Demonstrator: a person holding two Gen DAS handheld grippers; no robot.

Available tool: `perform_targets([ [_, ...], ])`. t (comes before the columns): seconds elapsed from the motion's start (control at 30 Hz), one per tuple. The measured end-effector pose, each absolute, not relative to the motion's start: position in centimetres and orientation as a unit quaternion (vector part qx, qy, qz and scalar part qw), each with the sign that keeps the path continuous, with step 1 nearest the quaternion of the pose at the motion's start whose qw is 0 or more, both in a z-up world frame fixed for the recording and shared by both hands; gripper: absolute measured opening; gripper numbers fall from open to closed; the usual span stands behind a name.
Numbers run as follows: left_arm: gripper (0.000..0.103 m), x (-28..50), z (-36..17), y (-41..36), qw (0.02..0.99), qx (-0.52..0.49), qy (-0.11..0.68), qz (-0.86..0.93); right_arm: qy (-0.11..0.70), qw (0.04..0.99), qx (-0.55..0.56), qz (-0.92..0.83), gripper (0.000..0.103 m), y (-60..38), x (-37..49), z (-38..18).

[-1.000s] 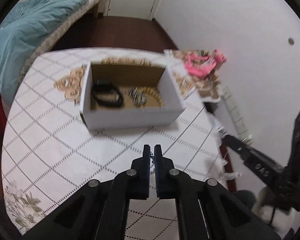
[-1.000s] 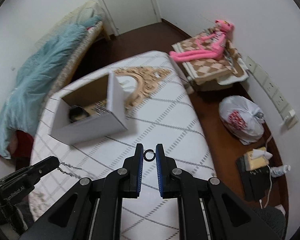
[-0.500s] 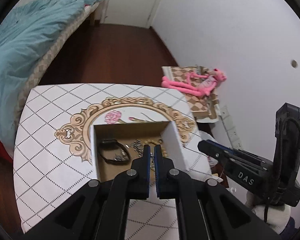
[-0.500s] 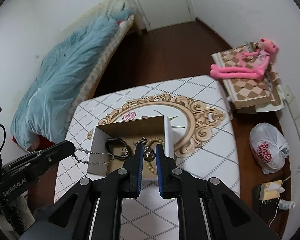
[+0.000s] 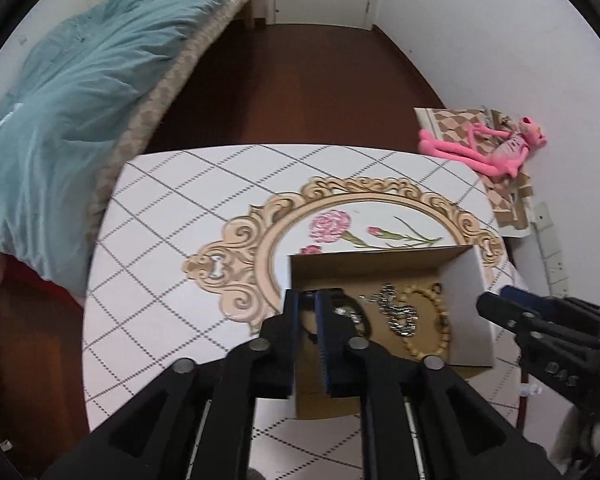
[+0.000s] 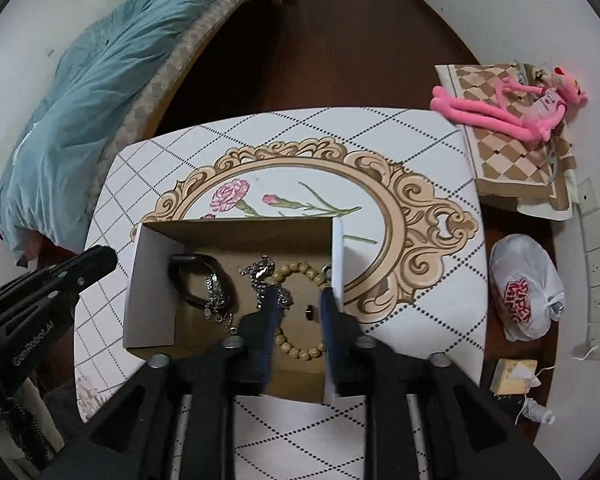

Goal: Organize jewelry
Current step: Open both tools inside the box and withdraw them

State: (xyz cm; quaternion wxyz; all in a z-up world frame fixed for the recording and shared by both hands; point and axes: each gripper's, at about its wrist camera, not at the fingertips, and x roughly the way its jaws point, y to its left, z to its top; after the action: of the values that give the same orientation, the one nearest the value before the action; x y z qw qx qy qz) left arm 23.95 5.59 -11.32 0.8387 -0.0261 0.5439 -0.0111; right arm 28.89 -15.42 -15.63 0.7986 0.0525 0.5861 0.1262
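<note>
A white cardboard box (image 6: pixel 148 280) with a brown inside stands on the table; it also shows in the left wrist view (image 5: pixel 466 304). In it lie a black bracelet (image 6: pixel 192 280), a silver chain (image 6: pixel 218 300), a metal chain heap (image 6: pixel 266 280), a wooden bead bracelet (image 6: pixel 300 350) and a small dark ring (image 6: pixel 310 314). My right gripper (image 6: pixel 298 316) is open and empty over the box. My left gripper (image 5: pixel 307 312) is open a little and empty at the box's left wall; in the right wrist view (image 6: pixel 100 258) it is outside that wall.
The table (image 6: pixel 420 160) has a white checked cloth with a gold oval frame and flowers. A bed with a teal blanket (image 6: pixel 100 80) is at the left. A pink plush toy (image 6: pixel 512 108) on a checked cushion and a white plastic bag (image 6: pixel 524 288) are at the right.
Both grippers opened over the box: the left let go of the silver chain and the right let go of the dark ring, and both now lie inside. The views moved closer to the box.
</note>
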Motion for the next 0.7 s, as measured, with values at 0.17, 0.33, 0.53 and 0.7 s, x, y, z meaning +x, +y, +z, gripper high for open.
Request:
perform_targets([
  [0.17,0.092,23.0,-11.1,6.7,0.848,-0.042,0.528,-0.003,0.578,0.808,0.049,0.108,0.048,-16.3,28.1,-14.8],
  [0.33,0.1,21.6,-11.4,6.7,0.85,-0.03,0.526,0.012,0.568,0.82,0.015,0.07,0.084,-16.6,26.4,-14.6],
  [0.53,0.103,19.4,-12.0,6.5,0.853,-0.017,0.521,0.033,0.572,0.819,-0.023,0.042,0.1,-16.0,24.0,-15.6],
  [0.7,0.103,17.7,-11.6,6.5,0.852,-0.018,0.522,0.041,0.563,0.826,-0.03,0.031,0.1,-16.0,22.2,-15.2],
])
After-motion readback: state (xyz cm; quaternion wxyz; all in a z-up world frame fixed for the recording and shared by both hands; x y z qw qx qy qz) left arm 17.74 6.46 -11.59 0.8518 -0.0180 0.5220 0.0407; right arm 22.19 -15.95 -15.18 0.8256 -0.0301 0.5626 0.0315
